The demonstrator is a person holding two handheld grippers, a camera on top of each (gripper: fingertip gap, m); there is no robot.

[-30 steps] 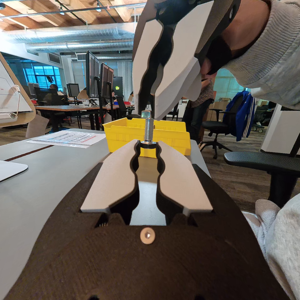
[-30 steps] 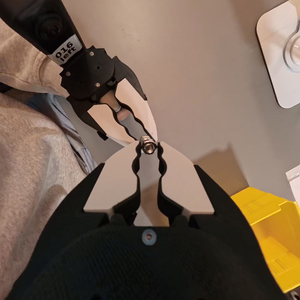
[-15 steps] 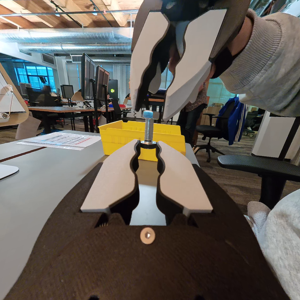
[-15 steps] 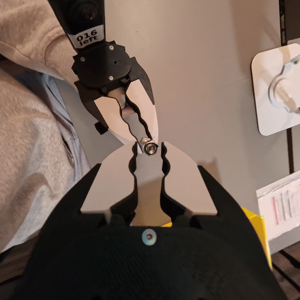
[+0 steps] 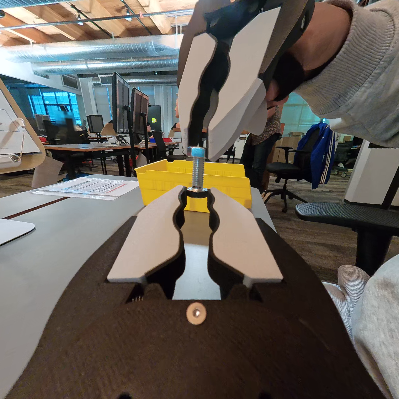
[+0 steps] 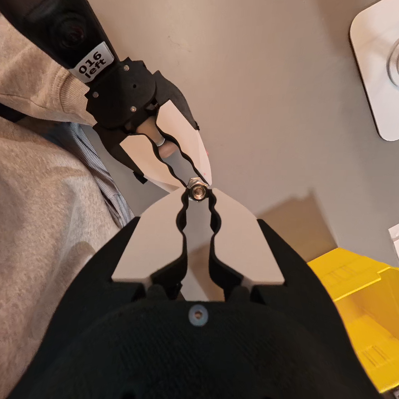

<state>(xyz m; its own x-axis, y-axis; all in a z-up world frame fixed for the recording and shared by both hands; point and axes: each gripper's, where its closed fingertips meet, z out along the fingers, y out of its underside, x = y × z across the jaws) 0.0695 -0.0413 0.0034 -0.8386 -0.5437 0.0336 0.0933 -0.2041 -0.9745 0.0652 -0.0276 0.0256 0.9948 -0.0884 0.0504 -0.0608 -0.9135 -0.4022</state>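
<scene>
Left wrist view shows the left gripper clenching an upright, stiff, slick steel bolt by its head, the right gripper pinching its blue-tipped top near the bench corner's yellow bin.

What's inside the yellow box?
Looking down in the right wrist view, the yellow box shows only its bare yellow floor and moulded ribs. The right gripper covers one end, and the far part is out of the picture.
</scene>
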